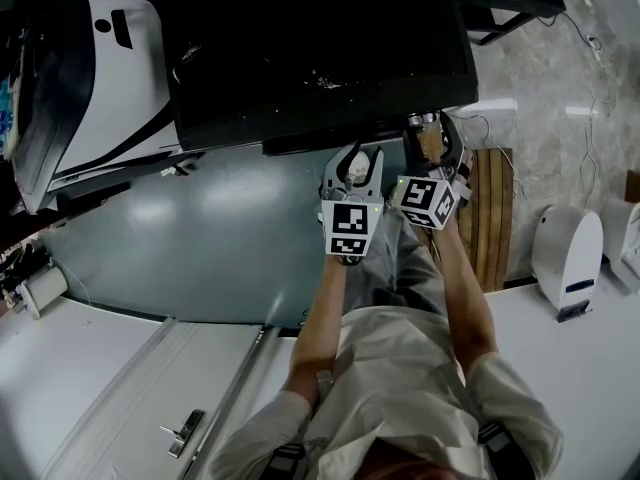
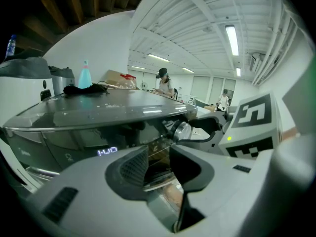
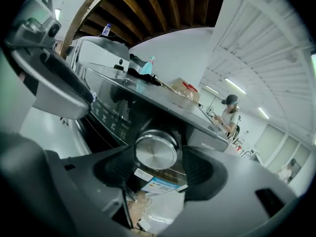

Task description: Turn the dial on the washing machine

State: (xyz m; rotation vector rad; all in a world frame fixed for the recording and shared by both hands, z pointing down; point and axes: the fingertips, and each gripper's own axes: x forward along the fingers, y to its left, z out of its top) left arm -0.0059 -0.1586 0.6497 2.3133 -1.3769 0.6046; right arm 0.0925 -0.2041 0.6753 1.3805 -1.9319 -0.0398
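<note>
1. The head view showed the washing machine (image 1: 320, 48) from above, with the left gripper (image 1: 352, 168) and right gripper (image 1: 432, 133) side by side at its front edge; the dial was hidden there.
2. Only the right gripper view showed the dial (image 3: 156, 151) face-on. The left gripper view caught it obliquely, to the right of the lit display (image 2: 107, 151).
3. Dial: a round silver knob on the dark control panel (image 3: 106, 110), under the lid's edge. Its flat face was turned toward the person, its axis running straight out of the panel.
4. Right gripper: jaws apart, straddling the dial, pads close beside its rim, a slim gap on one side.
5. Left gripper: jaws apart, nothing between them.
6. Both forearms reached forward. The right marker cube (image 1: 428, 200) was tilted and the left marker cube (image 1: 350, 230) sat square.
</note>
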